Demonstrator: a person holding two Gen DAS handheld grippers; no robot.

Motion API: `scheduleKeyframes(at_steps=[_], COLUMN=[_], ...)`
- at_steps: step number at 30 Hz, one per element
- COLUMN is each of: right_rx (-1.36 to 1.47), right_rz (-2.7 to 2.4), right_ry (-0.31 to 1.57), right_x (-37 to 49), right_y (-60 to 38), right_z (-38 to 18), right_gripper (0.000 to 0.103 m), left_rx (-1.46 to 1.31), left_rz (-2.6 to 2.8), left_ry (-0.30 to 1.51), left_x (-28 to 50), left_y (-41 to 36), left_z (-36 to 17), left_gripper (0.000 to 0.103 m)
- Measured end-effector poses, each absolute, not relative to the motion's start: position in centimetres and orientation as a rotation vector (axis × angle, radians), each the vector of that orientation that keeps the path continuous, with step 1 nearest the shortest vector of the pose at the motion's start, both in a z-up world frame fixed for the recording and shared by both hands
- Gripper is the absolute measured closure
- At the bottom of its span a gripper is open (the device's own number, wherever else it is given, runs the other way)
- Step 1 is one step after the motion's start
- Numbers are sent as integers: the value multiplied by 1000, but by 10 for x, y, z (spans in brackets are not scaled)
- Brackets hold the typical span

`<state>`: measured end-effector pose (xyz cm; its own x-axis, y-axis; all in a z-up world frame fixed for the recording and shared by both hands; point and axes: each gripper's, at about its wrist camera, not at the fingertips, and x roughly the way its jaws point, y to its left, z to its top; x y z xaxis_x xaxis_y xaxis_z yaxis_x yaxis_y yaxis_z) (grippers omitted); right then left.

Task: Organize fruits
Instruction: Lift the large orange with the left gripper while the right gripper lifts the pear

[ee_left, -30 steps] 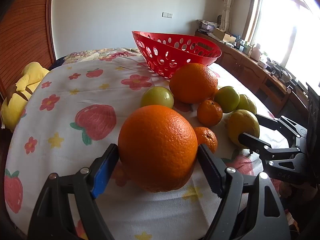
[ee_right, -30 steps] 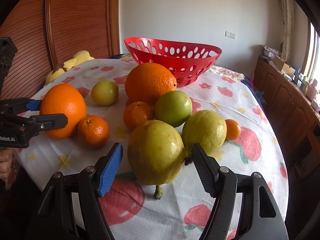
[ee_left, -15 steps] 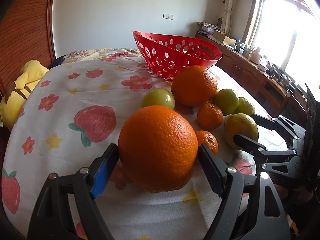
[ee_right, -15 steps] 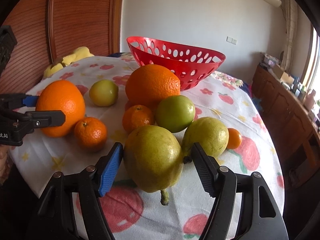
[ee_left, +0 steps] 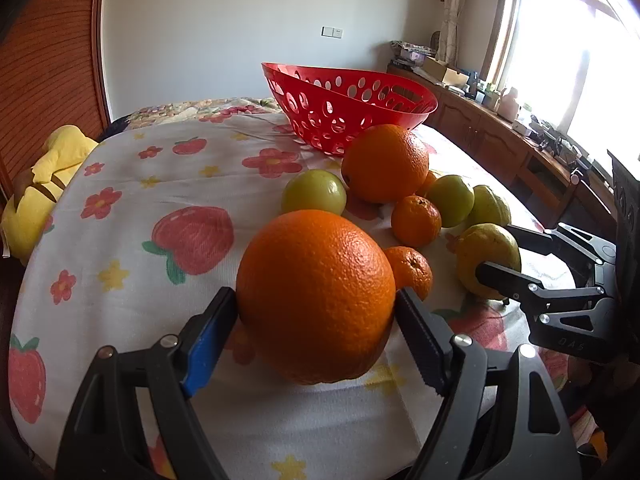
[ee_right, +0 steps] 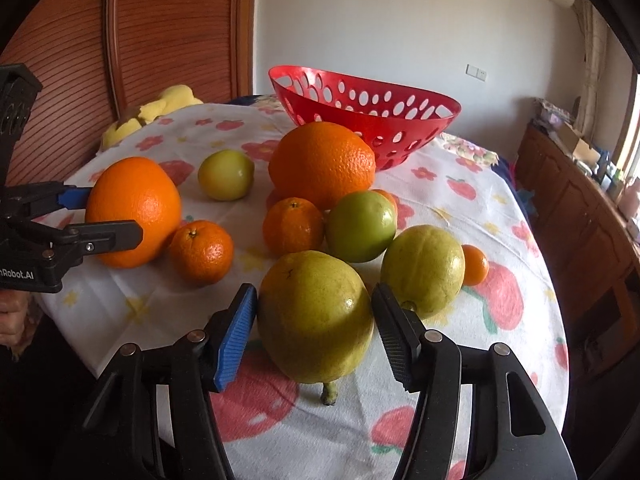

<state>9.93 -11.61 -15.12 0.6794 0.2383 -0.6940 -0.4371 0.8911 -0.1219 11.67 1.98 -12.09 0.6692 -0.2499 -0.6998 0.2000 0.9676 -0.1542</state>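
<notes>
Fruits are what it's all about, and right now each hand has one lined up. The left gripper (ee_left: pixel 316 312) has its jaws pressed on both sides of a big orange (ee_left: pixel 316 296), which looks squeezed and held. The right gripper (ee_right: pixel 316 330) is closing its jaws around a yellow-green lemon (ee_right: pixel 314 316), stem end down; both pads look right at the skin, maybe a sliver of gap on one side.

If I were doing it, I'd let the right jaws finish closing before lifting, since that lemon is rounded and could roll out toward its neighbour lemon (ee_right: pixel 424 270). Then lift both straight up so the small mandarin (ee_right: pixel 201 251) nearby doesn't get nudged, and carry them over to the red basket (ee_right: pixel 400 136) at the back, which looks empty from here.

More oranges, green fruits and mandarins sit clustered between the grippers and the basket. All of it rests on a worktop covered with a strawberry-and-flower cloth (ee_left: pixel 132 208). Wooden panelling to one side, a yellow plush toy (ee_left: pixel 44 184) at the edge, a bright window (ee_left: pixel 560 36) above wooden cabinets.
</notes>
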Motion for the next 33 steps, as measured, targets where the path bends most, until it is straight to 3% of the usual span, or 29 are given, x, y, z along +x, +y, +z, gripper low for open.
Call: scheduleKeyframes(at_steps=[2,4,7,33], right_rx=[-283,-292,-317,-155], right_rz=[384,382,343,454], right_ry=[734,748,747,682], right_x=[99,101,105,109], right_y=[-117,-116,-118,-146], right_z=[-152,-156,-162,-113], right_gripper=[40,31,39,40], left_rx=[-62,-61,-56,-38], left_rz=[-251,-249,-248,-244], left_ry=[798,799,798,744], left_x=[118,119,119,107], left_y=[19,19,18,20], left_z=[-121,-121,-121,-103], left_gripper=[23,22,22,29])
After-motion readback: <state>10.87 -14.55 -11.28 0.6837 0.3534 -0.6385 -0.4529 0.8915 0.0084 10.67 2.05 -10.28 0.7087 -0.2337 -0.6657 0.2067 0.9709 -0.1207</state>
